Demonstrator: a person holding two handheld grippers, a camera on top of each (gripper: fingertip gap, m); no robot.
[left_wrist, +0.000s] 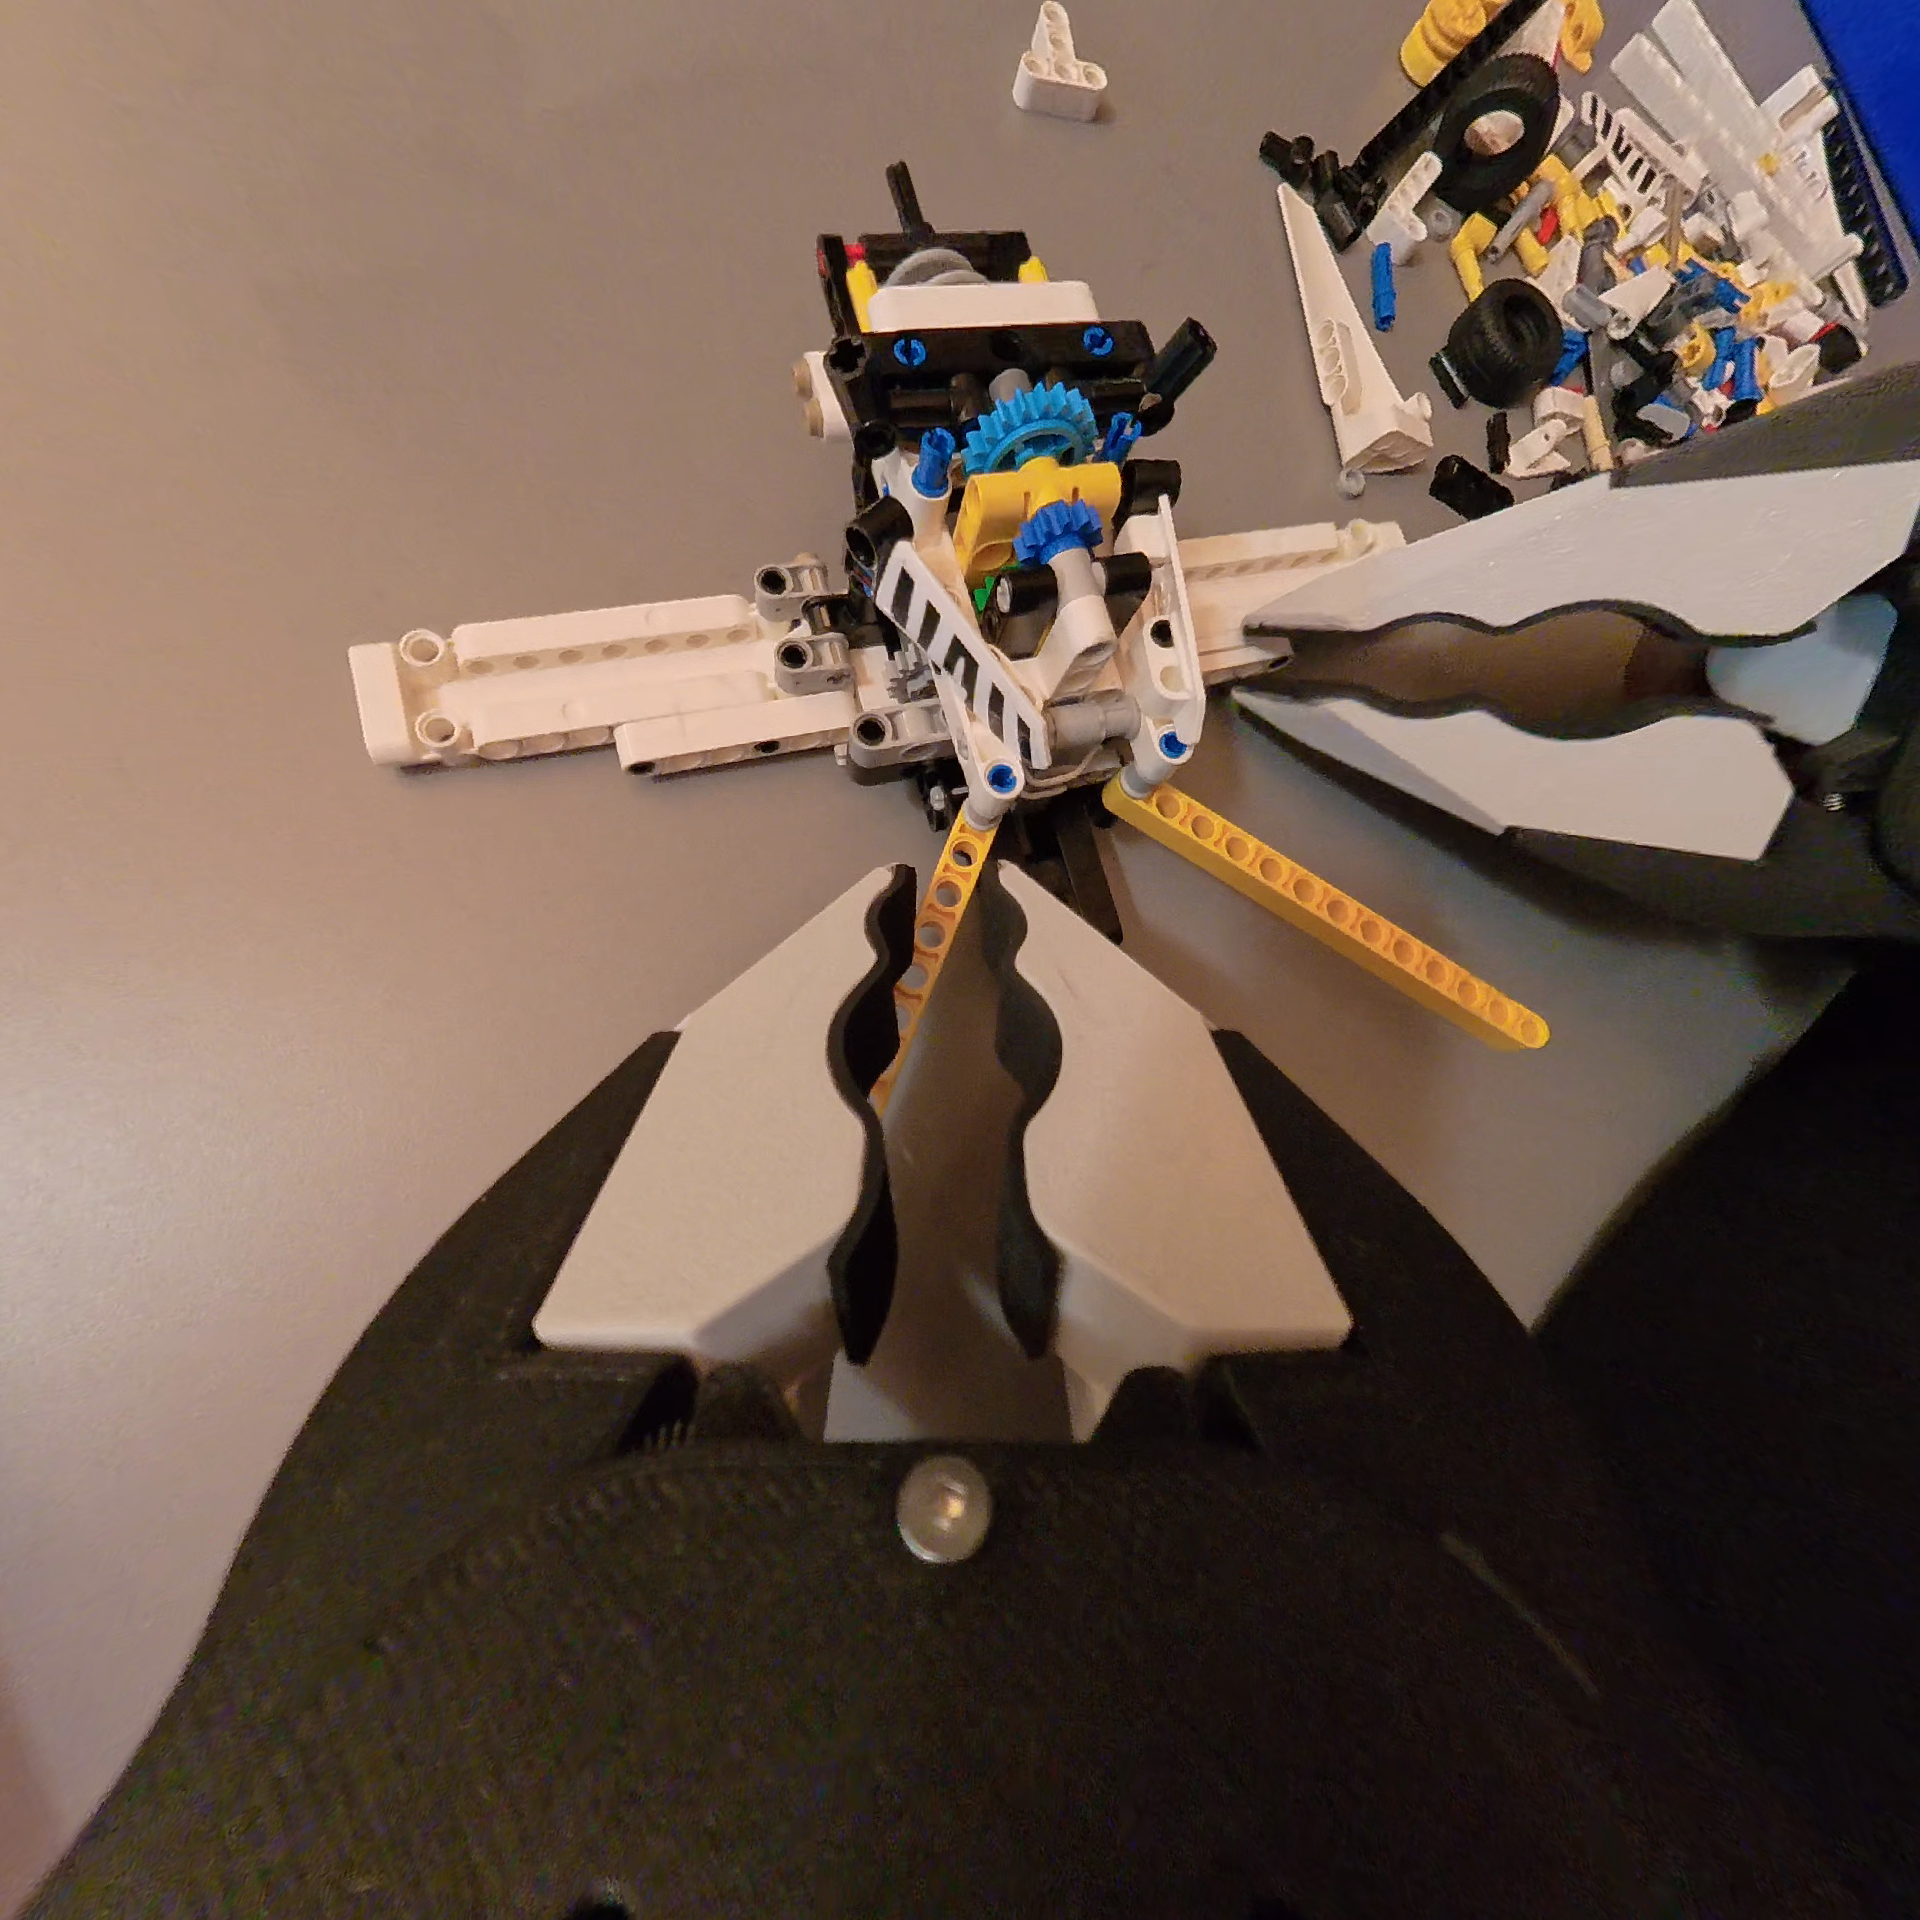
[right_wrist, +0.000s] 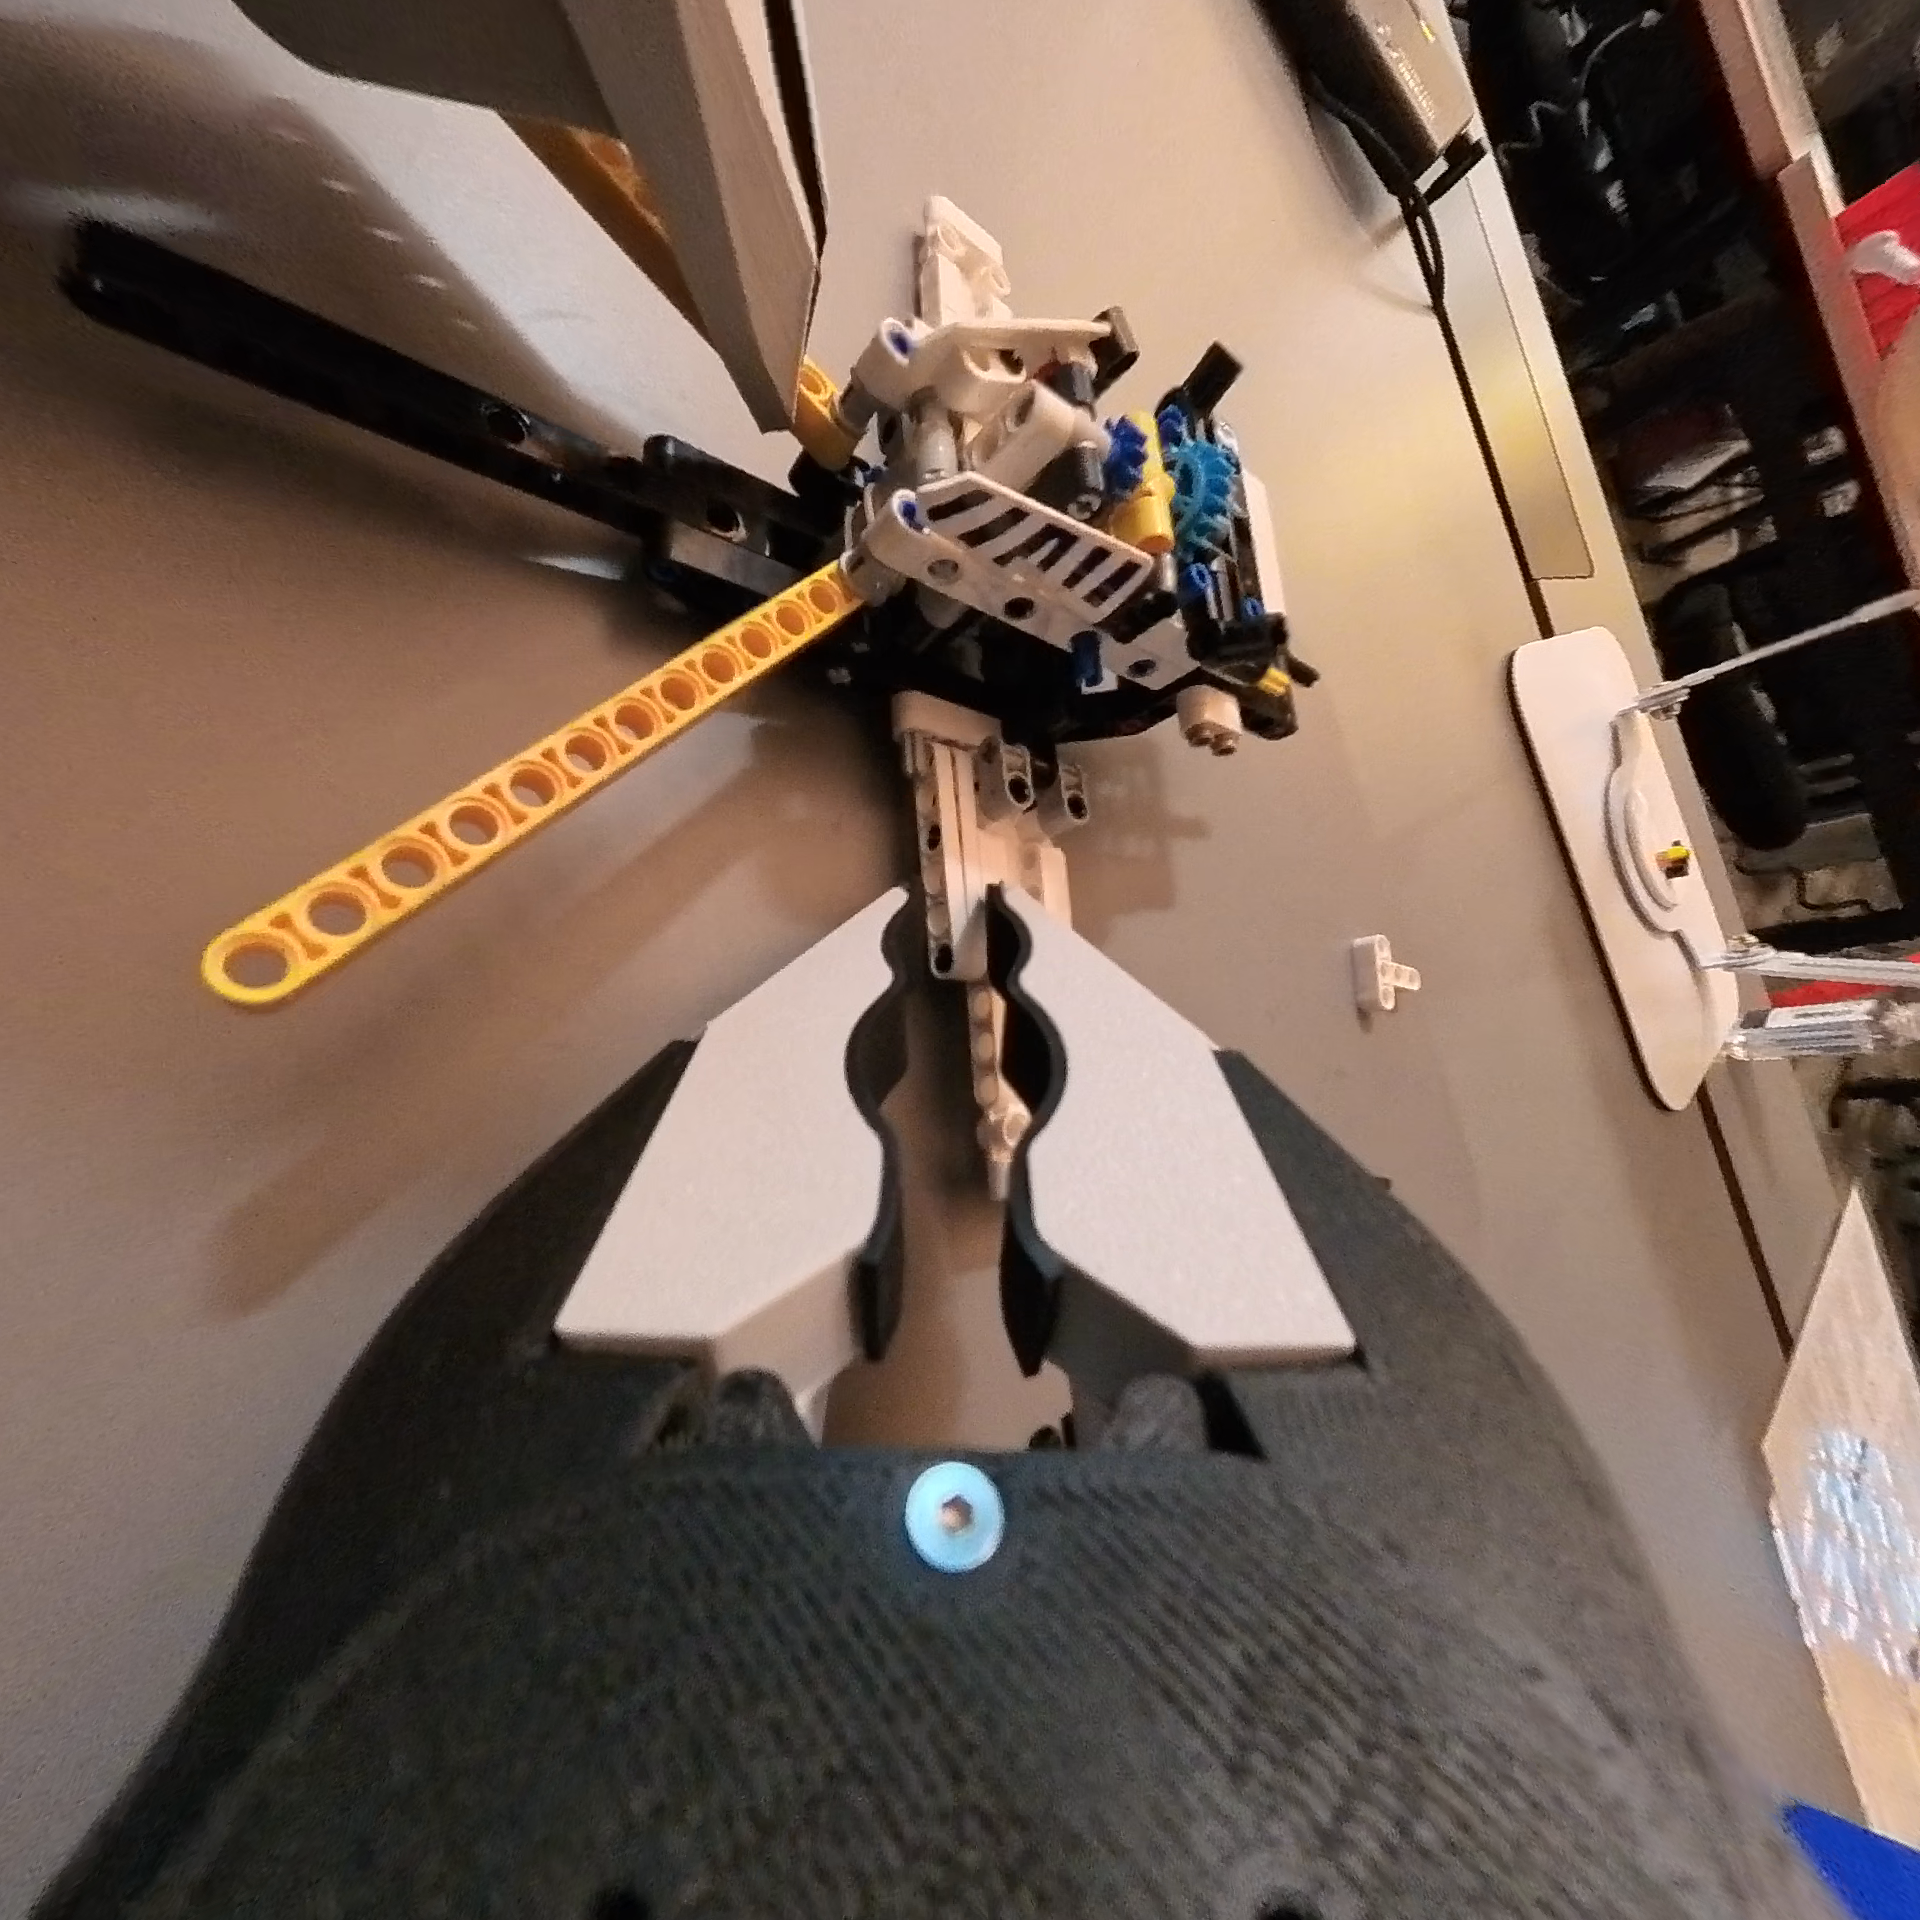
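Note:
A brick-built model (left_wrist: 997, 540) of black, white, yellow and blue parts lies on the grey table (left_wrist: 312, 312), with white beam wings out to both sides. My left gripper (left_wrist: 945, 883) is shut on one of its two long yellow beams (left_wrist: 940, 904), which runs back between the pads. The other yellow beam (left_wrist: 1330, 914) sticks out free to the right. My right gripper (right_wrist: 951, 914) is shut on the end of the white wing (right_wrist: 951, 831). It also shows in the left wrist view (left_wrist: 1262, 660), at the right wing's tip. The left gripper (right_wrist: 800, 405) shows at the top of the right wrist view.
A pile of loose bricks and tyres (left_wrist: 1558, 260) lies at the back right, with a white wedge panel (left_wrist: 1351, 353) beside it. A small white angled piece (left_wrist: 1060, 62) lies apart, farther back. A flat white stand (right_wrist: 1621, 862) sits near the table's edge. The gap from one gripper's tips to the other's is roughly 9 cm. The left gripper is farther from the small white angled piece (left_wrist: 1060, 62), some 20 cm, than the right, some 15 cm. Seen from the right wrist view (right_wrist: 1386, 966) as well.

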